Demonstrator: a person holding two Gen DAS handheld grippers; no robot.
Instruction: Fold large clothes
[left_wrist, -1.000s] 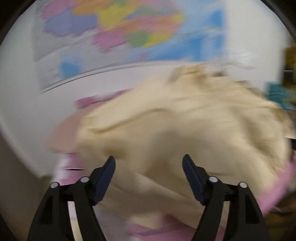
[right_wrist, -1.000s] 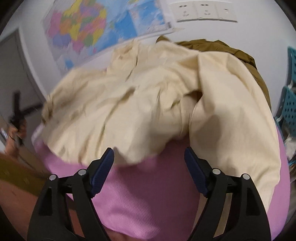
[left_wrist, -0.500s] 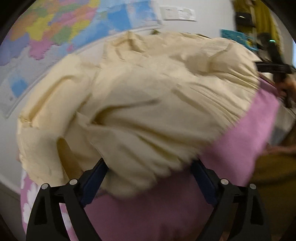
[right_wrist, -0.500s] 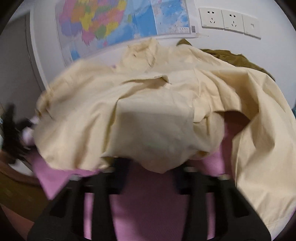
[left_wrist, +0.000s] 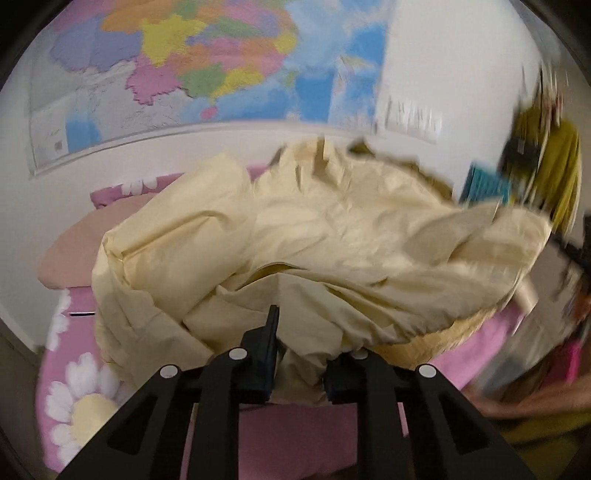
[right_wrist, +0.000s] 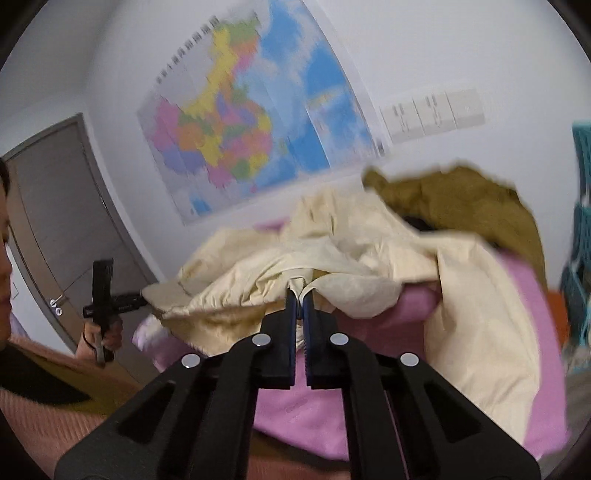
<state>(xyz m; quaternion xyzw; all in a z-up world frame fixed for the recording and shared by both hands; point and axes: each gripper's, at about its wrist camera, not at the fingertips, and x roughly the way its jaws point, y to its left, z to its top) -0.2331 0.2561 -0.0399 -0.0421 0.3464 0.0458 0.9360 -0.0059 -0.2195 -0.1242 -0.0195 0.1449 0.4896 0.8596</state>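
A large cream garment (left_wrist: 332, 236) lies crumpled on a bed with a pink cover (left_wrist: 280, 435). My left gripper (left_wrist: 301, 332) has a thick bunch of its near edge between its fingers, and its jaws are closing on the cloth. In the right wrist view my right gripper (right_wrist: 300, 295) is shut on a thin fold of the cream garment (right_wrist: 480, 314), held up off the pink cover (right_wrist: 306, 402). At the left of that view a hand holds the left gripper (right_wrist: 107, 299) at the garment's far corner.
An olive-brown garment (right_wrist: 461, 199) lies behind the cream one, by the wall. A coloured map (left_wrist: 207, 62) and wall sockets (right_wrist: 432, 110) hang above the bed. A peach pillow (left_wrist: 81, 251) is at the left, a grey door (right_wrist: 55, 206) beyond, and a teal basket (right_wrist: 580, 221) at the right.
Both grippers stood open at the garment's near edge and have since closed on the cloth. The right one has risen, lifting its fold off the pink cover.
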